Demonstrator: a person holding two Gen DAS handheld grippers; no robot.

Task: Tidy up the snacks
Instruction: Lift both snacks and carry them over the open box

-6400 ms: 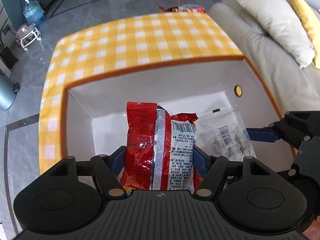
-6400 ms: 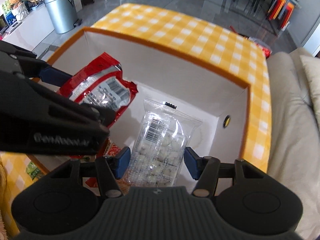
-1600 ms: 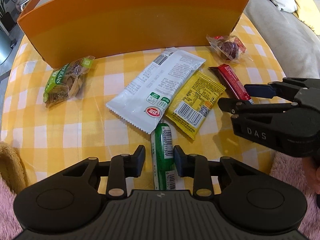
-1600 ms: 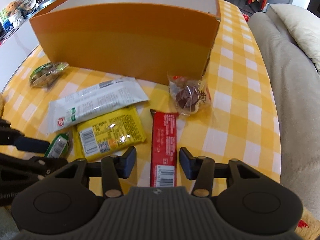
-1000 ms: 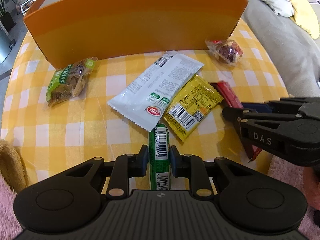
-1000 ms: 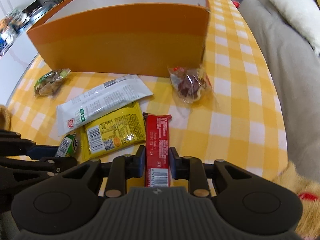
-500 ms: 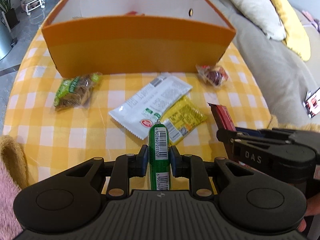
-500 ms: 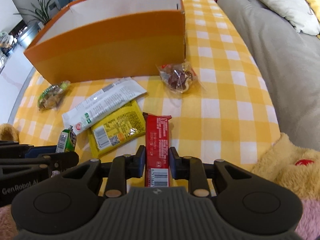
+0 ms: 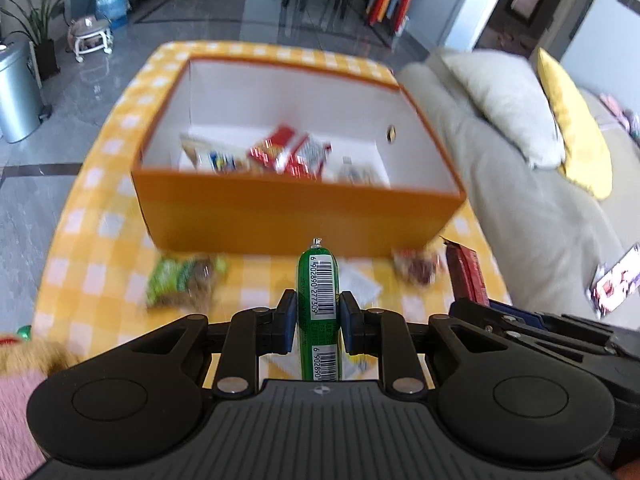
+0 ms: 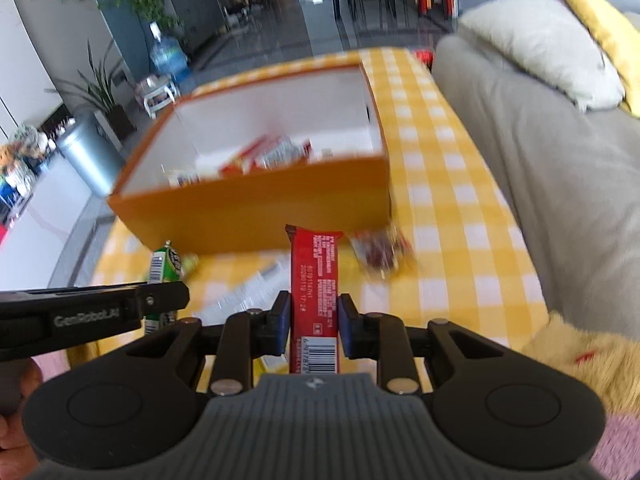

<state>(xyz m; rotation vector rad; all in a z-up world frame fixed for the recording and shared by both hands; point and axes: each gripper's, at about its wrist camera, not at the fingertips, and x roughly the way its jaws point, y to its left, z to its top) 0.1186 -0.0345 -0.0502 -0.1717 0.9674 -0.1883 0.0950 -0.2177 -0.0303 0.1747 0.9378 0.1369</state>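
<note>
My left gripper [image 9: 318, 314] is shut on a green sausage-shaped snack [image 9: 318, 280] and holds it raised, in front of the orange box [image 9: 296, 216]. My right gripper [image 10: 314, 316] is shut on a red snack bar [image 10: 315, 280], also raised before the orange box [image 10: 256, 212]. The box has white inner walls and holds several packets [image 9: 288, 152]. The red bar also shows in the left wrist view [image 9: 466, 276], and the green snack shows in the right wrist view [image 10: 160, 268].
On the yellow checked tablecloth [image 9: 100, 264] lie a green grain packet [image 9: 180, 280], a clear packet of dark sweets [image 9: 416, 266] and a white packet [image 10: 248, 292]. A grey sofa [image 9: 532, 200] with cushions stands to the right. A plush toy [image 10: 580, 356] lies near the right gripper.
Both grippers have risen with their snacks, so the inside of the box now shows. The view is blurred by the motion.
</note>
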